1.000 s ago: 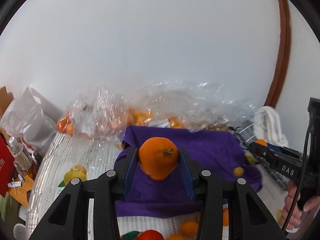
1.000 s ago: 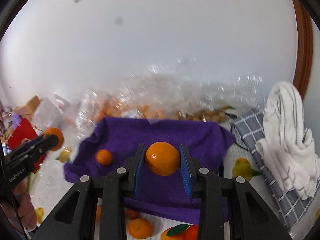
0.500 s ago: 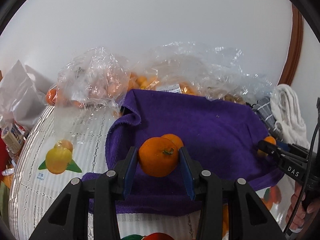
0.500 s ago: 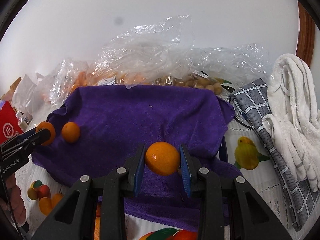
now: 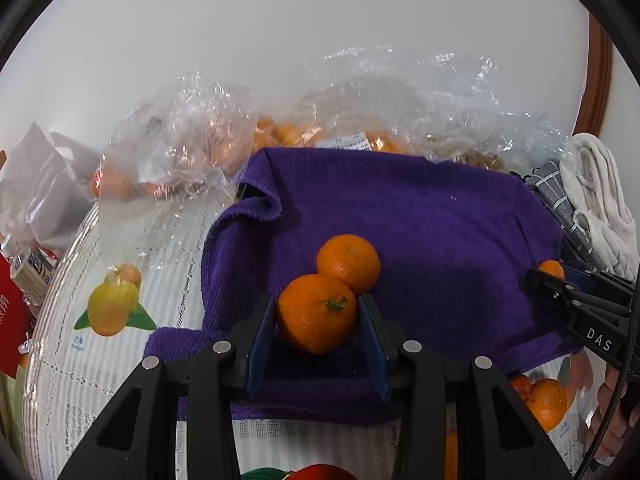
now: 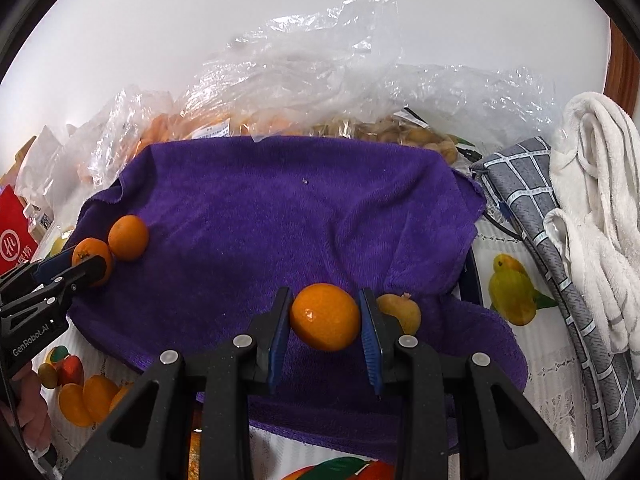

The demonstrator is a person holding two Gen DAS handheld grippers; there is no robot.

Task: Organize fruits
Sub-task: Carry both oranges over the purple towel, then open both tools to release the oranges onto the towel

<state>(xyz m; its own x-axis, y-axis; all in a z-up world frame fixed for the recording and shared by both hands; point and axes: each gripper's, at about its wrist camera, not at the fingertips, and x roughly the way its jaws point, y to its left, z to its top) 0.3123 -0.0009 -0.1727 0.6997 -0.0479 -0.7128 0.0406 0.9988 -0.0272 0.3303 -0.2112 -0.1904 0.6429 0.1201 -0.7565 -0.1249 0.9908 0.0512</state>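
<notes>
A purple towel (image 5: 440, 232) (image 6: 280, 208) lies spread over the table. My left gripper (image 5: 316, 308) is shut on an orange with a green stem (image 5: 312, 320), low over the towel's near left part. This orange touches a loose orange (image 5: 348, 264) resting on the towel. My right gripper (image 6: 325, 300) is shut on a smooth orange (image 6: 325, 318) above the towel's near right part. A small yellowish fruit (image 6: 400, 312) lies just beside its right finger. In the right wrist view, the left gripper (image 6: 90, 266) and the loose orange (image 6: 128, 237) are at the left.
Clear plastic bags (image 5: 192, 148) (image 6: 304, 80) of oranges and small brown fruit stand behind the towel. A white towel (image 6: 600, 184) and a grey checked cloth (image 6: 532, 208) lie at the right. A red box (image 6: 12, 236) is at the left. The tablecloth (image 5: 120, 360) bears printed fruit.
Both grippers have sunk toward the purple towel with their oranges still held. The left one now has its orange next to the loose orange on the towel.
</notes>
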